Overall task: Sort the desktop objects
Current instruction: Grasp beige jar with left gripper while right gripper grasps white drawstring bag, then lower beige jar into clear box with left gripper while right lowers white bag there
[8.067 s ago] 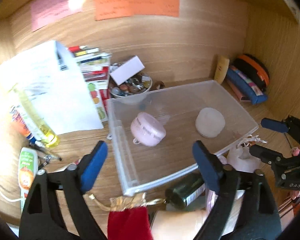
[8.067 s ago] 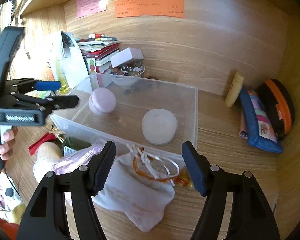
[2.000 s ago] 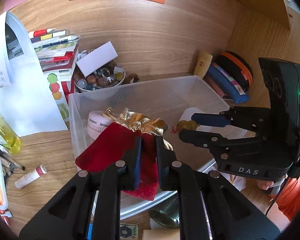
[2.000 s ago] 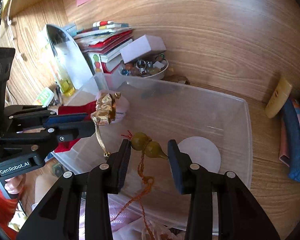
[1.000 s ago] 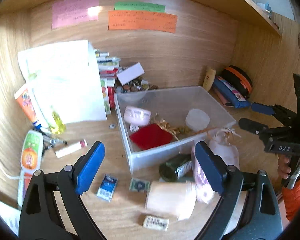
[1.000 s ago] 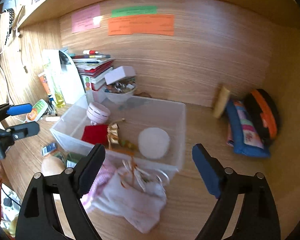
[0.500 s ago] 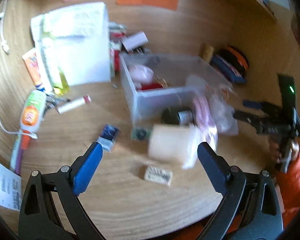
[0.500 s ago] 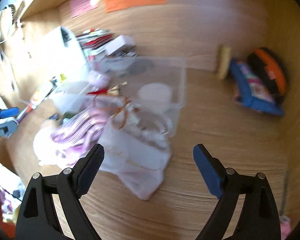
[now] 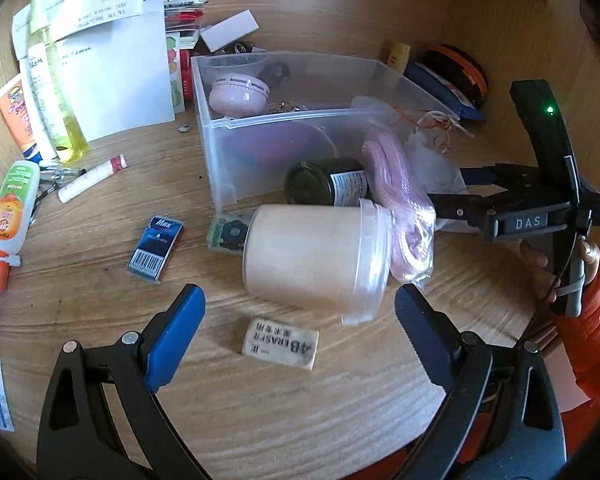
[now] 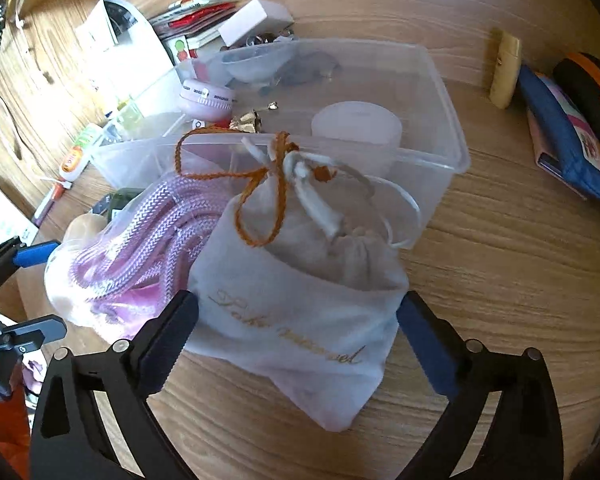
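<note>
A clear plastic bin (image 9: 220, 152) (image 10: 452, 160) holds a pink round case (image 9: 239, 94) (image 10: 208, 101), a white round puck (image 10: 356, 122) and a red pouch with gold trim (image 10: 246, 120). In front of the bin lie a beige tub on its side (image 9: 316, 258), a dark jar (image 9: 328, 182), a bagged pink rope (image 9: 404, 200) (image 10: 140, 248) and a white drawstring pouch (image 10: 300, 304). My left gripper (image 9: 296, 344) is open above a white eraser (image 9: 280, 343), just short of the tub. My right gripper (image 10: 296, 324) is open, its fingers on either side of the white pouch.
To the left lie a blue Max staples box (image 9: 156, 248), a lip balm stick (image 9: 92, 178), an orange glue bottle (image 9: 10, 208), a yellow bottle (image 9: 66, 120) and papers (image 9: 112, 60). At the right rear lie a blue pouch (image 10: 568, 140) and an orange-black case (image 10: 592, 84).
Both grippers pulled back from the bin, open and empty, then came in low: the left toward the tub and eraser, the right around the white pouch.
</note>
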Demonstrator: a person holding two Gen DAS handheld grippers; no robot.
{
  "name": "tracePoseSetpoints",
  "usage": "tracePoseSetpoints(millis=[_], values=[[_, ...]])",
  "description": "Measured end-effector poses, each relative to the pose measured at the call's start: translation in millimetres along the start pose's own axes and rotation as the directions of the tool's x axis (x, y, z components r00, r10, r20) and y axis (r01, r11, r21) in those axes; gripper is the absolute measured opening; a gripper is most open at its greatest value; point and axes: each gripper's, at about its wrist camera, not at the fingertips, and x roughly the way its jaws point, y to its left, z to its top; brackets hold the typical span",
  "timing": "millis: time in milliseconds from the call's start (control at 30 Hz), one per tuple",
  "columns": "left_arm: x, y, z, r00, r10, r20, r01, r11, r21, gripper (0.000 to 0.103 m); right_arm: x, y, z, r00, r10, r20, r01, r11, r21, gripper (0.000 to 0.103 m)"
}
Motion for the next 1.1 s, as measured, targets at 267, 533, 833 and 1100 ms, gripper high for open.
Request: tracePoseSetpoints(millis=[267,533,833,1100], values=[[11.7,-4.9,6.1,1.000,0.005,0.015,-0.006,0.999,0.032,0.089,8.7,-9.8,5.9,0.999,0.027,-0.026,-0.025,0.996,0.080,0.103],[14.9,-2.4,3.1,0.999,0.019,0.029,-0.020,0.999,0.031,0.065,7.5,-5.1,6.3,1.000,0.018,0.009,-0.019,0.999,0.039,0.077],[8.3,7.2,0.6,0.999,0.015,0.044,-0.015,1.000,-0.015,0.065,-19.3,-4.1,-2.7,0.997,0.043,0.068,-0.045,0.998,0.032,0.052],[-15.9,7.7,0.5,0.993,0.023,0.117,-0.021,1.000,-0.016,0.065,-61.5,13.0,-7.9,0.981,0.005,0.191,-0.001,1.000,-0.024,0.052]])
